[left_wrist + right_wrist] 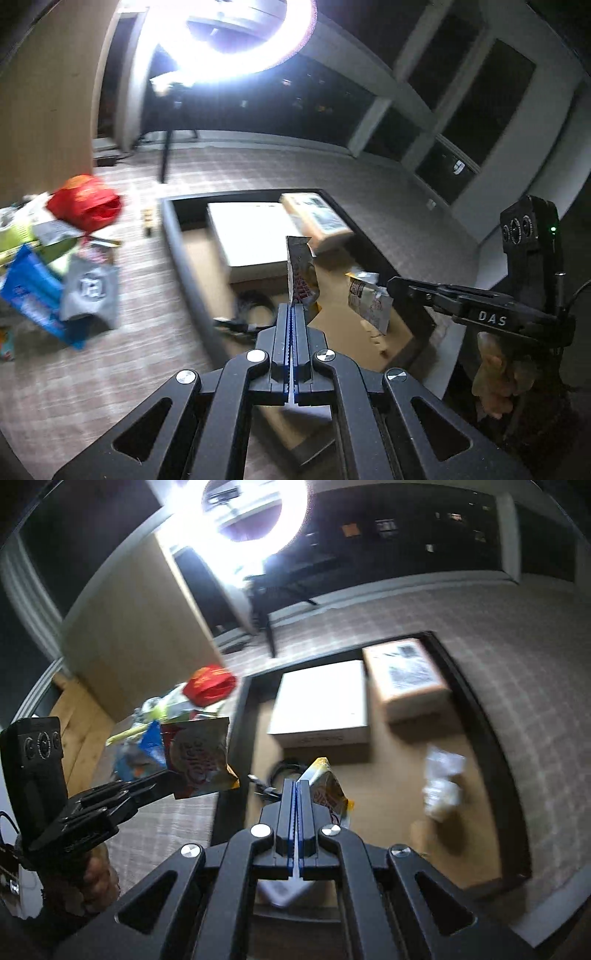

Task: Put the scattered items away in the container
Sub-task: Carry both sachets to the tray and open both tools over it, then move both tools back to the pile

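Observation:
My left gripper (294, 306) is shut on a snack packet (301, 273) and holds it upright above the dark-rimmed container (177, 236). It shows in the right wrist view (168, 775) with its packet (197, 760), just left of the container rim (236, 738). My right gripper (297, 784) is shut on a second snack packet (327, 790) over the container. It shows in the left wrist view (391, 286) with that packet (367, 299). A small white packet (441, 786) lies inside the container.
A white box (321, 705), a brown cardboard box (404, 675) and a black cable (280, 771) lie in the container. A pile of scattered items with a red bag (86, 203), a blue pack (33, 291) and a grey pouch (90, 291) lies on the carpet to the left. A bright ring light (229, 37) stands behind.

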Motion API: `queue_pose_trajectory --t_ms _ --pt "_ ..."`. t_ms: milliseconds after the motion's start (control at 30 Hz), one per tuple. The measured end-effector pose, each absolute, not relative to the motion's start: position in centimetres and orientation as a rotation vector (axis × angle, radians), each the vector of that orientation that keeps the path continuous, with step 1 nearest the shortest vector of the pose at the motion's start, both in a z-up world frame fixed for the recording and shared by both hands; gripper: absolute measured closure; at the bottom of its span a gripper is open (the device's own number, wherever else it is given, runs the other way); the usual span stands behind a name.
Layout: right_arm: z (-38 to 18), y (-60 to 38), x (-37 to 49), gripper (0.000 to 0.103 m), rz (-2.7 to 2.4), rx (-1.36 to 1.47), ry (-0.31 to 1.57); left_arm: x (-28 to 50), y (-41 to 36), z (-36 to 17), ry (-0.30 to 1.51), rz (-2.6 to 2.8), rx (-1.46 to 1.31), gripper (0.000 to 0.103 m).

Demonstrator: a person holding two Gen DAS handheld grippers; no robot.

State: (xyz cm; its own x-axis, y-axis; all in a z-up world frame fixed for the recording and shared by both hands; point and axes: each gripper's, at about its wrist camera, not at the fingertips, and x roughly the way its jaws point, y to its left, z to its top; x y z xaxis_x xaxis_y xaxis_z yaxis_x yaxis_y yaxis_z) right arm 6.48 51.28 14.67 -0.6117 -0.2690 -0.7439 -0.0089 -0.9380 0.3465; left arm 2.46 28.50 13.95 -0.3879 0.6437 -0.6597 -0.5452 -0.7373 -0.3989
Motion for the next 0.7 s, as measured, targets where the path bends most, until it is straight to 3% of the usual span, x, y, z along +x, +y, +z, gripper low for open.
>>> queue_pose_trajectory --t_ms 67,133,200,233,433,700 --pt "14.6 52.1 6.7 0.102 -2.675 1.32 -0.473 2.6 30.1 13.9 -0.129 2.125 -1.092 0.103" --pt "14.7 52.9 7.0 0.09 -2.72 1.333 -0.466 2.6 31.4 13.7 -0.119 2.106 -1.117 0.1" --pt "14.9 53.4 7.2 0.066 -2.763 1.33 -0.446 2.6 32.1 13.6 -0.106 2.117 -1.133 0.088" --pt "15.0 53.5 7.4 0.064 -2.787 1.313 -0.435 2.6 32.3 13.6 -0.096 2.13 -1.132 0.086" --pt "15.5 52.8 7.2 0.063 -2.824 1.252 -0.375 2.4 30.7 13.4 -0.09 2.183 -1.153 0.086" --pt "15.4 47.6 4.6 0.063 -2.709 1.216 -0.325 1.2 22.8 12.8 -0.18 2.317 -1.217 0.086"
